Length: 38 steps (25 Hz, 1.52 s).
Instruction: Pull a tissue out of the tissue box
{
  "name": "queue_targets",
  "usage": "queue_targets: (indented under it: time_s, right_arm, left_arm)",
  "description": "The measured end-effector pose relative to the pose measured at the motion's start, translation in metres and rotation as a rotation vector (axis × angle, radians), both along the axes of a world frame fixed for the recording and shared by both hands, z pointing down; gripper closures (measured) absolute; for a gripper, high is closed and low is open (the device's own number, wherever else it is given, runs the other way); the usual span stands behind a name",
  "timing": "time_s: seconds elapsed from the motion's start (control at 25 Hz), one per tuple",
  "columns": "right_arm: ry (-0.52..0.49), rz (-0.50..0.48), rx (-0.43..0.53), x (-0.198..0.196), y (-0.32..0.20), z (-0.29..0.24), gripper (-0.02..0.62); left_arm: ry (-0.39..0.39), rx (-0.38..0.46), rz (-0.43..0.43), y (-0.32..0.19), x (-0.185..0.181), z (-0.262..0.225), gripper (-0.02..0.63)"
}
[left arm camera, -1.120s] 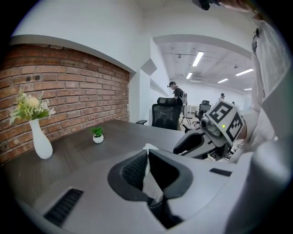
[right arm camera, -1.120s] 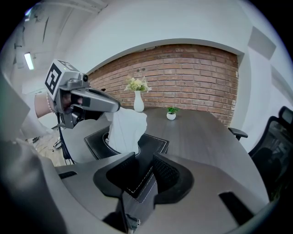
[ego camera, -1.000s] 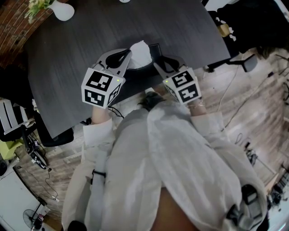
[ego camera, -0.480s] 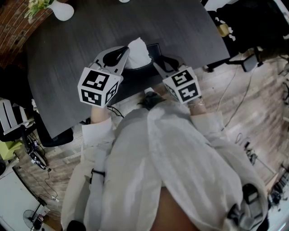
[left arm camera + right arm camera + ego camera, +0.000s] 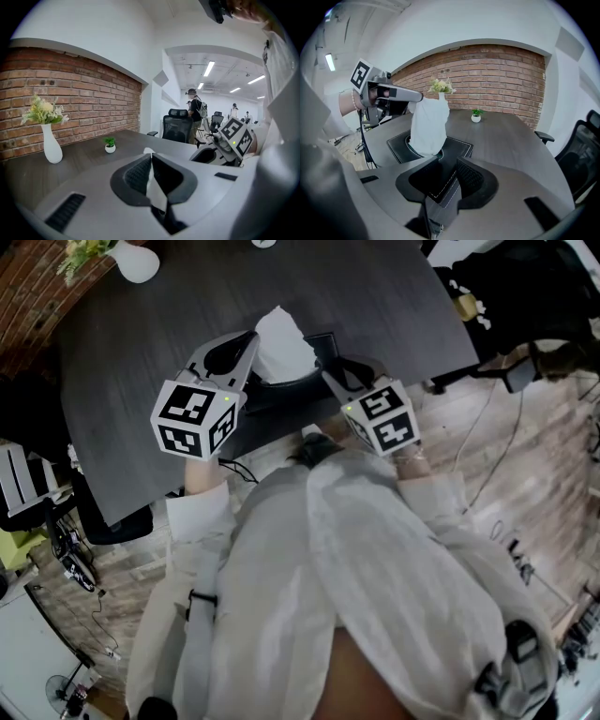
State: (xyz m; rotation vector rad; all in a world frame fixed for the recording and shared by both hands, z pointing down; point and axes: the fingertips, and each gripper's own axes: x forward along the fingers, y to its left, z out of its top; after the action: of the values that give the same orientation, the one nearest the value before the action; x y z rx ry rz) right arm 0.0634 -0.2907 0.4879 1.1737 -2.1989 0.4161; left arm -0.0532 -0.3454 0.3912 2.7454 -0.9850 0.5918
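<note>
Moved since before: left gripper (image 5: 247, 341) has lifted up and a little away from the box in the head view, and the tissue (image 5: 281, 339) stands taller out of the slot than it did; right gripper (image 5: 330, 374) has kept its place.
Left gripper: closed tight on the tissue, a white fold pinched between its pads in the left gripper view (image 5: 150, 158), with the loose end hanging below the jaws.
Right gripper: clamped on the near right edge of the tissue box (image 5: 302, 386); the stitched black rim runs between its jaws in the right gripper view (image 5: 447, 162).
Tissue: partly out, upper end in the left gripper, lower end inside the oval opening of the box (image 5: 428, 123).
Tissue box: black, flat, white stitching, lying near the front edge of the surface (image 5: 178, 306).
Further along the surface: white vase (image 5: 51, 146) with pale flowers, and a small potted plant (image 5: 109, 146) beyond it, both well apart from the box.
Behind: brick wall (image 5: 75, 101) along the far side.
Farthest: black office chair (image 5: 177, 127) at the end of the surface, with people standing in the bright room past it.
</note>
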Motion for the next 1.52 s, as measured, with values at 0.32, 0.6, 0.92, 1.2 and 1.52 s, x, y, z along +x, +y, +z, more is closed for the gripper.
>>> queue_targets:
  time_s: [0.32,0.6,0.92,1.2,1.52]
  right_arm:
    - [-0.001,0.0,-0.003,0.001,0.001,0.002,0.479]
    - [-0.008,-0.005,-0.001,-0.001,0.0,0.001,0.479]
    - [0.005,-0.009,-0.013,0.001,0.0,0.001,0.479]
    - [-0.055,-0.014,-0.076,0.003,-0.001,0.0,0.489]
    - [-0.211,0.046,-0.06,-0.003,-0.008,-0.027,0.511]
  left_arm:
    - [0.012,0.035,-0.032,-0.005,-0.007,-0.01,0.597]
    - [0.021,0.067,-0.055,-0.011,-0.013,-0.023,0.597]
    - [0.054,0.104,-0.084,-0.011,-0.019,-0.036,0.597]
    - [0.091,0.121,-0.104,-0.006,-0.023,-0.045,0.597]
    - [0.161,0.171,-0.178,0.003,-0.042,-0.066,0.597]
